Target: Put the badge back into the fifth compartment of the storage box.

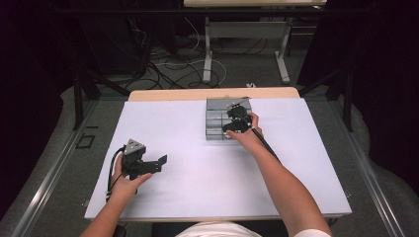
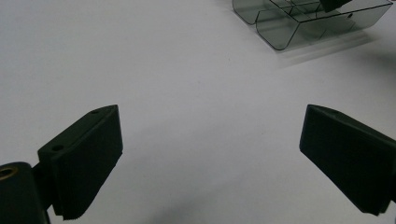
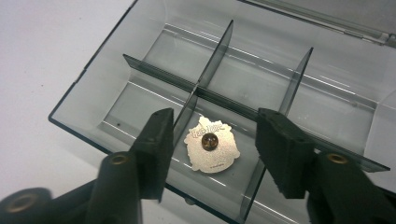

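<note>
Two spread grippers: right gripper [image 3: 212, 142] over divided box [image 3: 112, 88], left gripper [image 2: 210, 154] low above table [image 2: 187, 70].

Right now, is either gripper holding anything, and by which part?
Nothing is held. The right gripper is open over the metal pin lying in the divided box; the left gripper is open above bare table.
</note>
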Demonstrator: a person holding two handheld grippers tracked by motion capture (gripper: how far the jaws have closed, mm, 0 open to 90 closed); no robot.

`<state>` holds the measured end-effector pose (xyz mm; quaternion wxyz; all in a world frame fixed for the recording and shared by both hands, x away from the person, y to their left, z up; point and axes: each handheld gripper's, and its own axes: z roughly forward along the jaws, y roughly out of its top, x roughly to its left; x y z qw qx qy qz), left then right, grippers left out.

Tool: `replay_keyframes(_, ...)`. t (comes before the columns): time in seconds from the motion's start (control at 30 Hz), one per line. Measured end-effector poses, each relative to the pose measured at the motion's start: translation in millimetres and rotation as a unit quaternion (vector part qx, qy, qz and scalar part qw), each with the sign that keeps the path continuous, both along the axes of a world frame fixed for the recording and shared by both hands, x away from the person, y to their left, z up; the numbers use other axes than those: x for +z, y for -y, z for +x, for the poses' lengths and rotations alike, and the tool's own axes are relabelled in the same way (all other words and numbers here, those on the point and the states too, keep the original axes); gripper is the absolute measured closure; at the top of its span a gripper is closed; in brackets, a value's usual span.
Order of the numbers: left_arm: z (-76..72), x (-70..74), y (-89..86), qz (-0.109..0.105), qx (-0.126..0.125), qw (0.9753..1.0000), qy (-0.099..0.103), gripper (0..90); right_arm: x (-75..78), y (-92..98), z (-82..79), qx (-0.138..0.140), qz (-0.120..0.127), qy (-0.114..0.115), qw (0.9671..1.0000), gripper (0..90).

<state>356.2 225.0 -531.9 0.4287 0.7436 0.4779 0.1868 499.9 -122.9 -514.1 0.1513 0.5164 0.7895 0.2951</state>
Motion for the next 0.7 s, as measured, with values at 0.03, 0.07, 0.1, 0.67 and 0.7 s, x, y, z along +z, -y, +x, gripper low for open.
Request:
replay_keyframes(0.03, 0.4, -0.2, -0.4, 0.002, 0.0, 1.0, 0.002, 6.2, 0.3, -0.6, -0.7, 0.003, 0.002, 0.002, 1.0, 39.6)
replay_keyframes(0.07, 0.4, 0.0, -0.5, 0.001, -0.001, 1.0, -0.003, 6.2, 0.9, -1.2, -1.4, 0.006, 0.005, 0.003, 1.0, 37.1)
replay_keyframes(0.1, 0.6, -0.2, -0.6, 0.001, -0.001, 1.0, -0.003, 6.2, 1.1, -1.2, -1.6, 0.016, 0.005, 0.009, 0.9998, 34.5)
replay_keyframes(0.67, 2.3, -2.2, -0.8, -0.002, 0.006, 1.0, -0.003, 6.3, 8.6, -4.3, -12.7, 0.037, 0.022, 0.015, 0.999, 20.9)
replay_keyframes(0.7, 2.3, -1.8, -1.1, -0.001, 0.004, 1.0, -0.006, 6.3, 8.4, -4.1, -13.1, 0.037, 0.028, 0.019, 0.9988, 21.0)
